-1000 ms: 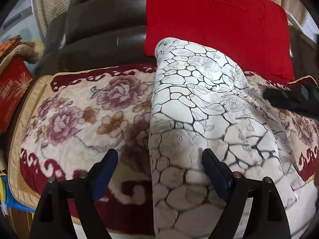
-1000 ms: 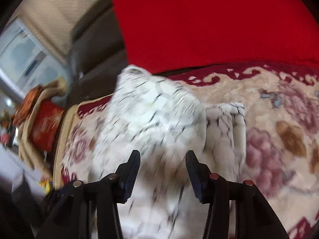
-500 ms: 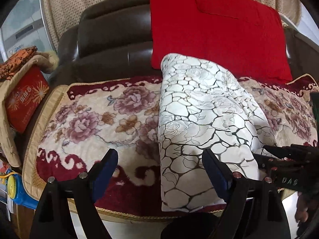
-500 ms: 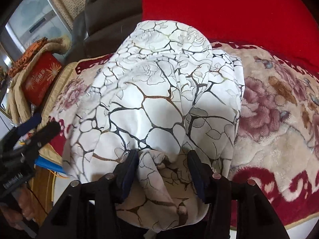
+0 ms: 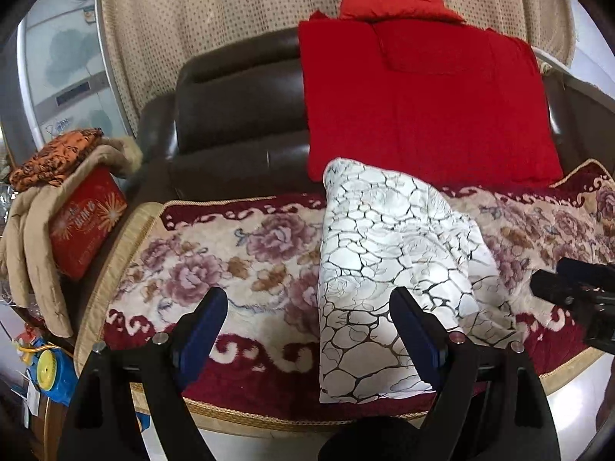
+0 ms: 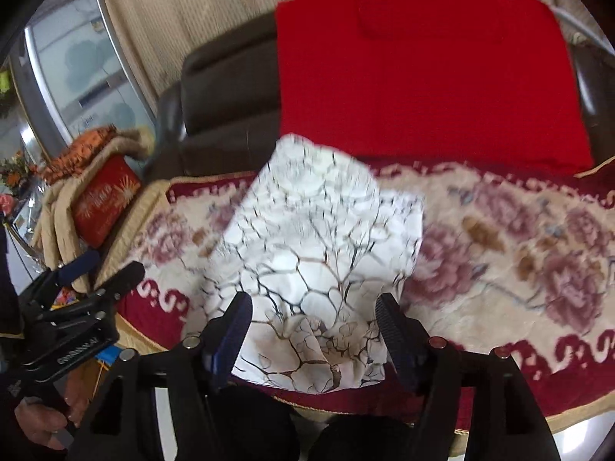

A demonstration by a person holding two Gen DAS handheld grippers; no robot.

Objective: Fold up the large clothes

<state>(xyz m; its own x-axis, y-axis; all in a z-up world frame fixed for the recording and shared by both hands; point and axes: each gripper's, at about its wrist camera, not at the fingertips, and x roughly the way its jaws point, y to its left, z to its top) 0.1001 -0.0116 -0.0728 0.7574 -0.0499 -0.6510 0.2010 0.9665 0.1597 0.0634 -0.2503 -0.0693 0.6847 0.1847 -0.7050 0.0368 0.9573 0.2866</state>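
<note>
White crackle-print garment (image 5: 388, 269) folded on floral sofa cover (image 5: 230, 253), left tongs (image 5: 307, 330) released, right tongs (image 6: 313, 332) just opening, empty.

Left gripper (image 5: 307, 330) held angled downward, jaws wide apart and empty, right gripper (image 6: 313, 330) likewise angled down, jaws just opened further, gripping nothing

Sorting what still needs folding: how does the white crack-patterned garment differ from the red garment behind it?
The white crack-patterned garment is folded into a narrow strip lying along the floral sofa cover; the red garment is spread wide and leans against the dark leather backrest. The white one carries dark vein lines, while the red one is plain. The white one reaches the seat's front edge; the red one stays at the back. Both are on the same sofa, held by neither gripper.
</note>
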